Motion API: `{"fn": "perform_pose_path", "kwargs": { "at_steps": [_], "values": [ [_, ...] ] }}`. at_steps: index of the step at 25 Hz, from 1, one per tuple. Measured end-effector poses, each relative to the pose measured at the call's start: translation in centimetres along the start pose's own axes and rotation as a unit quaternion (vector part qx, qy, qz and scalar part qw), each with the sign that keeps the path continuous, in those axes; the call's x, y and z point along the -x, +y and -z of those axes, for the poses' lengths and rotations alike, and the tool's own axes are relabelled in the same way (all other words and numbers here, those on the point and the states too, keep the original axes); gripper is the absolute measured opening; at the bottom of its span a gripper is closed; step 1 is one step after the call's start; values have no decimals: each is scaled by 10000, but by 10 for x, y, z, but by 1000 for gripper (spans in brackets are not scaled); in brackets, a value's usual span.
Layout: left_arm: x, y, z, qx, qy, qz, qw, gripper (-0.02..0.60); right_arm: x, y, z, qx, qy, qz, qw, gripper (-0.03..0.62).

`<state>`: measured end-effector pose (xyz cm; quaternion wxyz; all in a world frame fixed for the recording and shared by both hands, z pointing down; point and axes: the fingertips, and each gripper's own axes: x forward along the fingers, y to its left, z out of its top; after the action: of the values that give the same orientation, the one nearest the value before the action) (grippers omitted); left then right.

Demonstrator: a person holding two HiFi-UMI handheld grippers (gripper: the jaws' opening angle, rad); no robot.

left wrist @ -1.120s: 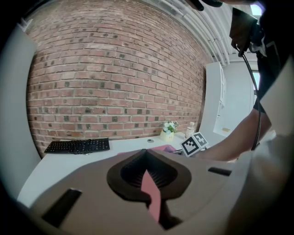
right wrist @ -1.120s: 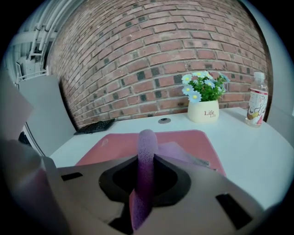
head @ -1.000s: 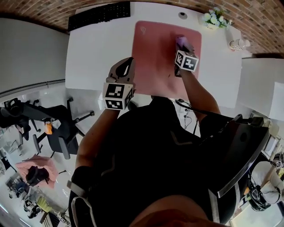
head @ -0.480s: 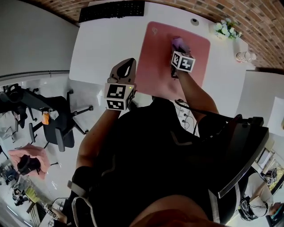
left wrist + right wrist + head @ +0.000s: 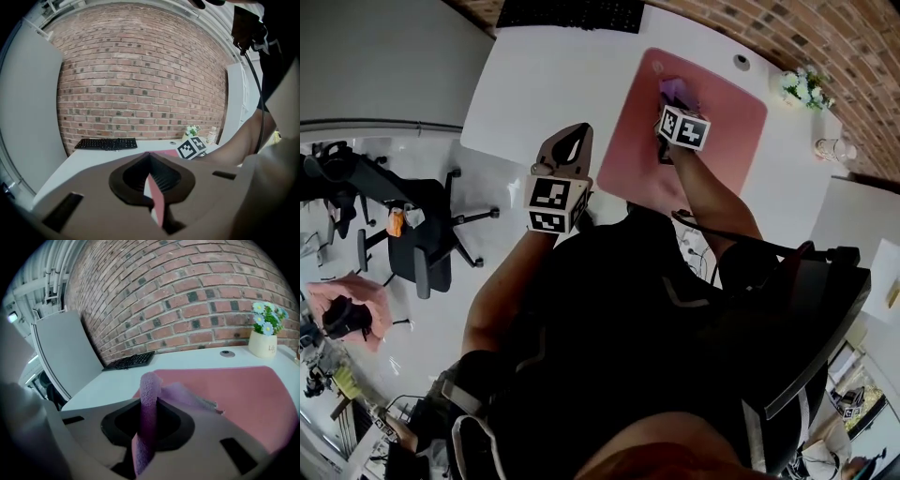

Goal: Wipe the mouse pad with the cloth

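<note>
A pink mouse pad (image 5: pixel 724 127) lies on the white desk (image 5: pixel 544 84). On its left part rests a purple cloth (image 5: pixel 677 91), and my right gripper (image 5: pixel 671 101) is shut on it. In the right gripper view the cloth (image 5: pixel 187 397) is pinched upright between the jaws of the right gripper (image 5: pixel 149 416) and trails onto the pad (image 5: pixel 243 390). My left gripper (image 5: pixel 569 142) hovers at the desk's front edge, left of the pad. In the left gripper view the left gripper (image 5: pixel 151 180) is shut with nothing between its jaws.
A black keyboard (image 5: pixel 572 13) lies at the desk's far left. A small flower pot (image 5: pixel 802 86) and a bottle (image 5: pixel 832 148) stand right of the pad, and a round grommet (image 5: pixel 742 62) sits beyond it. A brick wall backs the desk. An office chair (image 5: pixel 422 253) stands on the floor to the left.
My right gripper has dragged the cloth leftward across the pad, from its right part to its left part. The left gripper has stayed at the desk's front edge.
</note>
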<state>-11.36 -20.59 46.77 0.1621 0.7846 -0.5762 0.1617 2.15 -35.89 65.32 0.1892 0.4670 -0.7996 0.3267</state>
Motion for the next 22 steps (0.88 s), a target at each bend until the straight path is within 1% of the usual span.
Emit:
{"fn": "perform_pose_path", "kwargs": {
  "at_steps": [8, 13, 16, 19, 22],
  "values": [
    [17, 26, 7, 99, -13, -402, 9991, 0, -28, 46, 0, -5, 199, -288, 9994, 60],
    [28, 39, 12, 236, -4, -570, 9981, 0, -41, 68, 0, -46, 280, -414, 9987, 60],
    [32, 45, 13, 270, -15, -605, 9978, 0, -46, 80, -2, -27, 302, -498, 9983, 60],
    [32, 45, 14, 270, -31, -564, 9980, 0, -46, 89, -6, -47, 254, -606, 9978, 60],
    [29, 42, 13, 235, -52, -399, 9989, 0, -32, 94, -23, -382, 29, -659, 9971, 60]
  ]
}}
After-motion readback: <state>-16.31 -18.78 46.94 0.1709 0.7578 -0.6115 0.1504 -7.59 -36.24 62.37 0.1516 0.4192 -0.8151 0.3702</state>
